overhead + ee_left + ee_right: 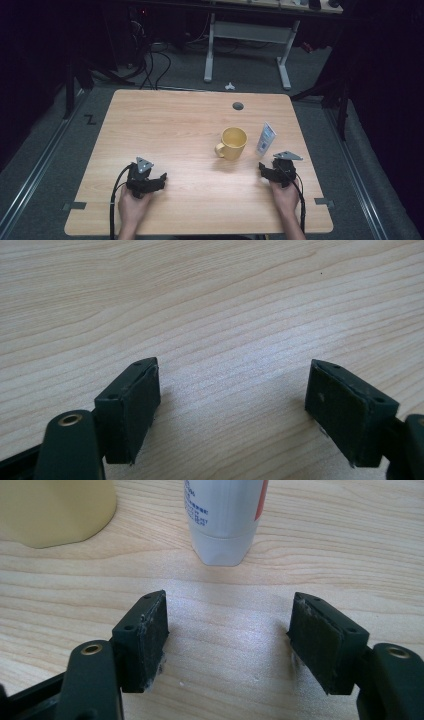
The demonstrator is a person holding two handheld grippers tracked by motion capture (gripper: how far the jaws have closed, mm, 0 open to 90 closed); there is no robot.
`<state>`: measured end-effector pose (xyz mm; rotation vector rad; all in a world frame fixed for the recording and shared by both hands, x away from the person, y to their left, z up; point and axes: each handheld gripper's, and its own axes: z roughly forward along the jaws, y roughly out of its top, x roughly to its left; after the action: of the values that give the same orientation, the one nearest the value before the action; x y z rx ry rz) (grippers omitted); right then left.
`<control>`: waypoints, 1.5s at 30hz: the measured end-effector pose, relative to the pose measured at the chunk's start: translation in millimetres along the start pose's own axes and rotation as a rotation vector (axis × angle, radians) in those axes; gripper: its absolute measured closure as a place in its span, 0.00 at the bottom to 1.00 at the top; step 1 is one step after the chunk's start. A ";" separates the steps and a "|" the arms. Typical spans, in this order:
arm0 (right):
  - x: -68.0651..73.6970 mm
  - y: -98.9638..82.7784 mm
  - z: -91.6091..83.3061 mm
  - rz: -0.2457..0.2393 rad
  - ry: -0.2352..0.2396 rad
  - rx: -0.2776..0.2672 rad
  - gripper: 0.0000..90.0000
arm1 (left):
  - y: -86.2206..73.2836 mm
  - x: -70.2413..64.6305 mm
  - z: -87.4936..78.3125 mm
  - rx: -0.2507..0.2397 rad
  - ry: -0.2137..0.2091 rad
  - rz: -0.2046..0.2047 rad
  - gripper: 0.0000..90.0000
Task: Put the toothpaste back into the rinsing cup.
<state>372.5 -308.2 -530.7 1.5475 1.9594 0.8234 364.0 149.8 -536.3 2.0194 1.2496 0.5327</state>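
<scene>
1. Left claw [161,181] rests on the tabletop [165,125], jaws spread wide, grasping nothing;
2. Yellow mug [233,143] stands upright mid-tabletop, its inside looking empty;
3. White tube [265,138] stands just beside it;
4. Right claw [263,170], released wide, faces the tube, touching nothing.

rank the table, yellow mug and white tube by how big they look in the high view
1. table, by far the largest
2. yellow mug
3. white tube, narrower than the mug, though about as tall
</scene>
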 end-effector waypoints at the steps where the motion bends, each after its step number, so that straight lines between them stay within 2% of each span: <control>1: 0.0 0.0 0.0 0.000 0.000 0.000 0.36 | 0.0 0.0 0.0 0.000 0.000 0.000 0.25; 34: 0.5 0.4 0.2 -0.008 0.011 0.003 0.36 | 0.2 -0.3 0.1 0.001 0.002 0.003 0.25; 41: -1.1 0.8 -2.7 0.018 0.011 0.019 0.36 | 0.1 -0.4 0.3 -0.001 0.003 0.001 0.25; 45: -1.9 0.4 -7.5 0.026 0.014 0.007 0.37 | 0.2 -0.4 0.2 0.000 0.003 0.001 0.25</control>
<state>367.9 -311.1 -525.2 1.5783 1.9581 0.8415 364.1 149.3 -536.3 2.0198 1.2505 0.5358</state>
